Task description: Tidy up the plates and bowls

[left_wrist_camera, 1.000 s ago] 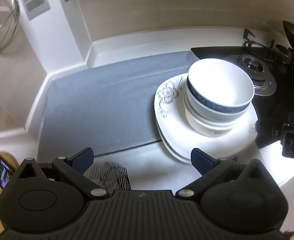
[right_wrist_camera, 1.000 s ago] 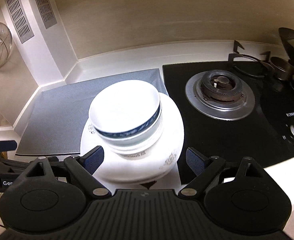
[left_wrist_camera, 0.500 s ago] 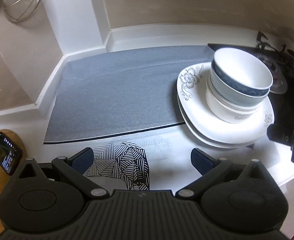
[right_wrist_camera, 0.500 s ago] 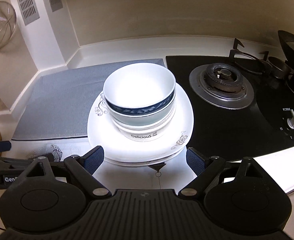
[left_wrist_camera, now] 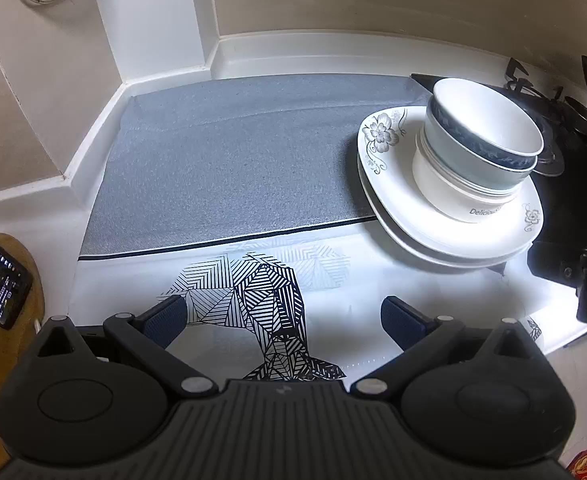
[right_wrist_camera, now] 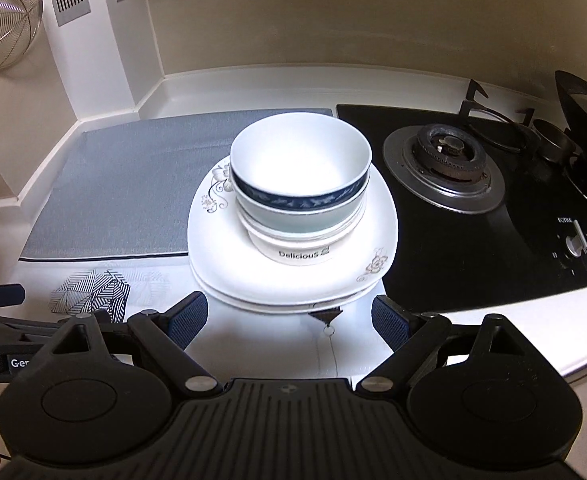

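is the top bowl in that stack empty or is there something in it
Empty. The right wrist view looks straight into the blue-banded top bowl and shows only bare white inside.

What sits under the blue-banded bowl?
The blue-banded bowl nests in a white bowl marked "Delicious", on stacked floral plates. How many bowls and plates are stacked stays hidden.

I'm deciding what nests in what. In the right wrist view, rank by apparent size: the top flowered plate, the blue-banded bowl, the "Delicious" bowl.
1. Top flowered plate, clearly widest.
2. Blue-banded bowl.
3. "Delicious" bowl: looks smaller, but is mostly hidden under the bowls above, so unsure.
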Available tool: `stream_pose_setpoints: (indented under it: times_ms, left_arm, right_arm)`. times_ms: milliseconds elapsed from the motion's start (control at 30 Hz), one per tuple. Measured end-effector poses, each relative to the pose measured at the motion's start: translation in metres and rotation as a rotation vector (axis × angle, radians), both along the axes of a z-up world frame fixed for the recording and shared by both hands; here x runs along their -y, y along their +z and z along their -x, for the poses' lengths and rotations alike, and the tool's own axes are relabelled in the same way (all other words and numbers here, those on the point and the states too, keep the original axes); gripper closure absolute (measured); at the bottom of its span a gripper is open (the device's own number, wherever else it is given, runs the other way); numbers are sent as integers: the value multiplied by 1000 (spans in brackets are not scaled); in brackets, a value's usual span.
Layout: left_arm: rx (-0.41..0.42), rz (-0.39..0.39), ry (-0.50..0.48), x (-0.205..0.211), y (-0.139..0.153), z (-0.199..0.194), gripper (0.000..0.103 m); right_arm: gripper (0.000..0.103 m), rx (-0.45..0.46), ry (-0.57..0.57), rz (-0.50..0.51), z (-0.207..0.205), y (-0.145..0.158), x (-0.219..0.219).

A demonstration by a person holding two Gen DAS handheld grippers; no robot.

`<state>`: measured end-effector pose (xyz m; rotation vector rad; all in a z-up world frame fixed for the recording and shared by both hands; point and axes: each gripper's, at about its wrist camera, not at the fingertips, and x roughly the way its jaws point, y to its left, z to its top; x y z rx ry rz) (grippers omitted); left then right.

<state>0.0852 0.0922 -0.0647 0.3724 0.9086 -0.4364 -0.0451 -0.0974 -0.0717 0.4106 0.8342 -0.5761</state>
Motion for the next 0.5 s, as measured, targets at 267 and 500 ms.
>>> stream_pose_setpoints:
  times_ms: [267,500]
  left_arm:
    - [28,7,5,-2,5,3,0]
    - [49,13,58,1,10,2,0]
  right_arm:
    - [12,-8,25,8,-3,4,-4]
    - [7,8,88,-15,-12,2,7]
